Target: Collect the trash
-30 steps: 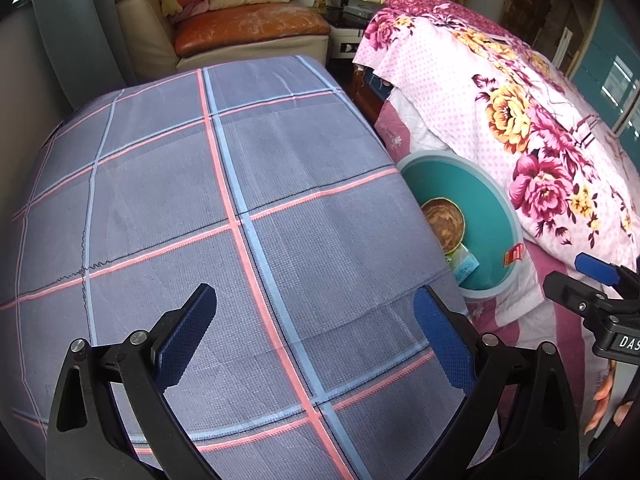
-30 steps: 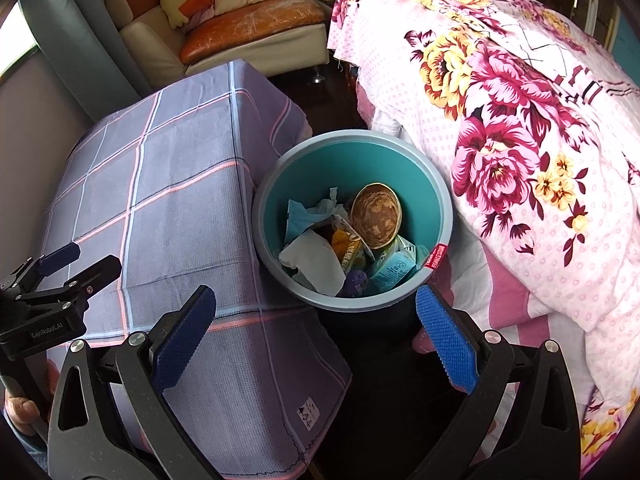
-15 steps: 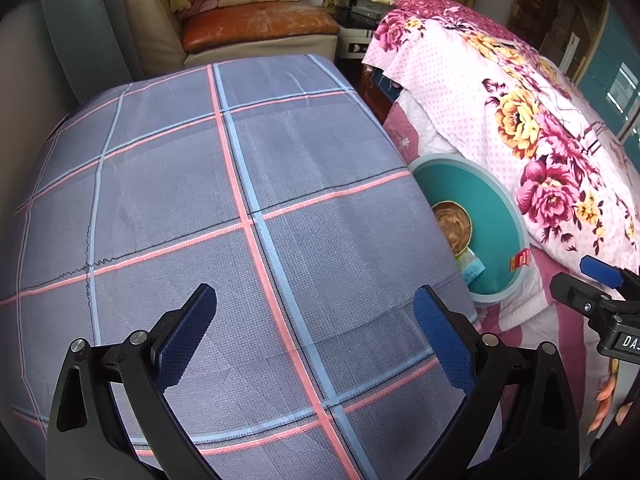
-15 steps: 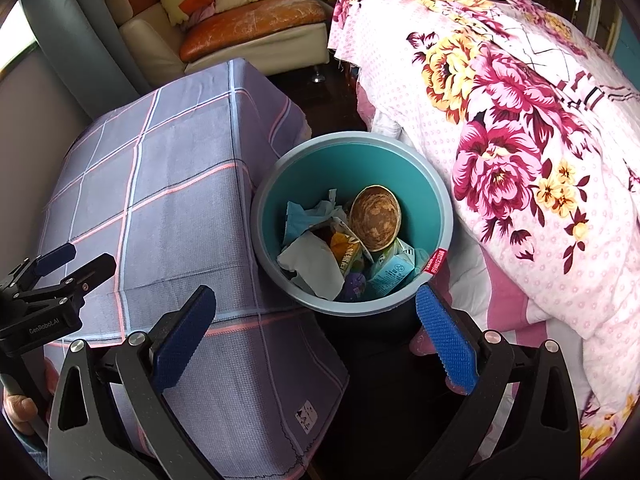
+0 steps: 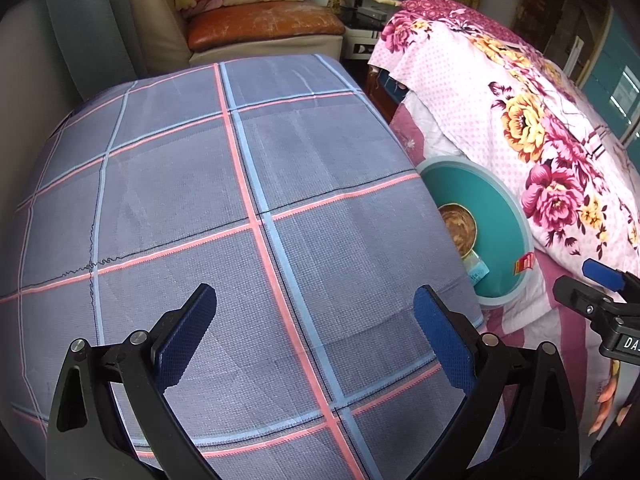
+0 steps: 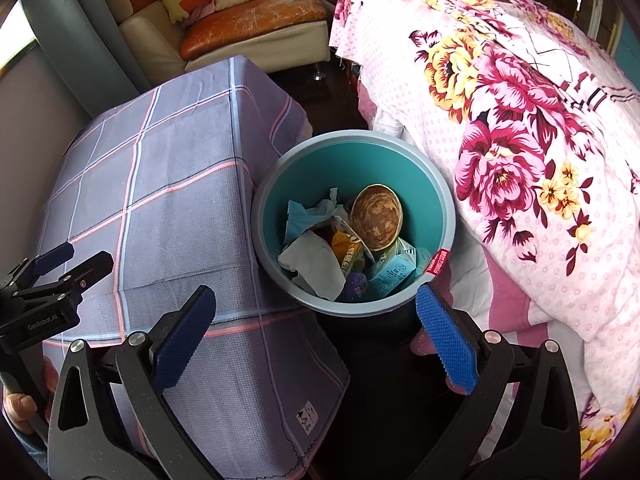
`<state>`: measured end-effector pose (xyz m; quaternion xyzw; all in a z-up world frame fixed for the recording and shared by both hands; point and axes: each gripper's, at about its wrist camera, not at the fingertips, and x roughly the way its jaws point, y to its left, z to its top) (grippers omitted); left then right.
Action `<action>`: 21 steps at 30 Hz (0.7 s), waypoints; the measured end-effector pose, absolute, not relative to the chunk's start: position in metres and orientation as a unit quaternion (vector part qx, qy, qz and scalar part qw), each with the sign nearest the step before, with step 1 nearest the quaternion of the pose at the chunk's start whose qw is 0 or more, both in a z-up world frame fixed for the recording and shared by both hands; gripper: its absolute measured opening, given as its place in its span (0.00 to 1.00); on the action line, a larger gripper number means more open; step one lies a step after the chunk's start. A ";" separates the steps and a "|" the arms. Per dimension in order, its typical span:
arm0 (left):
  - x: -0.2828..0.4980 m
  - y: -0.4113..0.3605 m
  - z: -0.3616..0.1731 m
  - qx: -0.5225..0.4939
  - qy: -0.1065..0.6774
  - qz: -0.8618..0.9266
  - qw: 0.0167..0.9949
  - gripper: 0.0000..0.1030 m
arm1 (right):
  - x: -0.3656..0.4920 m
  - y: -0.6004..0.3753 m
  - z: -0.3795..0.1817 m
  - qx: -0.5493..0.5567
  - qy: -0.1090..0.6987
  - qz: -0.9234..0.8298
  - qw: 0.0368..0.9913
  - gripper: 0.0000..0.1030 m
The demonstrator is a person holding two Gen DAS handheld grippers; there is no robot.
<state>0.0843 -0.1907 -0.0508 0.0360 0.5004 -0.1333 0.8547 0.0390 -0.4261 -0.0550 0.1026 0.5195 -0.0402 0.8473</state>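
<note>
Left wrist view: left gripper (image 5: 314, 330) spread wide, empty, above the checked cloth (image 5: 192, 184) on the table. No trash visible on the cloth. Teal bin (image 5: 506, 240) at the cloth's right edge, wedged against the floral quilt (image 5: 540, 140); only a slice of its contents visible, brown bowl (image 5: 460, 226) included. Right gripper's tips at the far right edge.

Right wrist view: right gripper (image 6: 314, 330) also spread wide, empty, above the bin (image 6: 352, 160). Full contents seen only here: bowl (image 6: 375, 218), white paper (image 6: 316, 260), blue carton (image 6: 394, 274), snack wrapper (image 6: 347, 254). Left gripper (image 6: 76, 260) at the lower left.

Looks essentially done: trash binned, nothing loose in sight. Floor mostly dark, so strays can't be ruled out.
</note>
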 end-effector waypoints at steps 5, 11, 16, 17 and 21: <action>0.085 -0.190 -0.050 0.036 0.500 -0.133 0.855 0.96 | 0.040 -0.426 -0.054 0.102 0.520 -0.041 0.847 0.93; 0.085 -0.190 -0.050 0.036 0.501 -0.133 0.855 0.96 | 0.040 -0.426 -0.054 0.102 0.520 -0.041 0.847 0.93; 0.085 -0.189 -0.050 0.036 0.501 -0.132 0.855 0.96 | 0.041 -0.426 -0.053 0.102 0.520 -0.040 0.847 0.93; 0.085 -0.189 -0.050 0.036 0.501 -0.132 0.855 0.96 | 0.042 -0.426 -0.053 0.101 0.520 -0.039 0.847 0.93; 0.086 -0.189 -0.050 0.036 0.501 -0.132 0.855 0.96 | 0.043 -0.425 -0.051 0.101 0.520 -0.038 0.847 0.93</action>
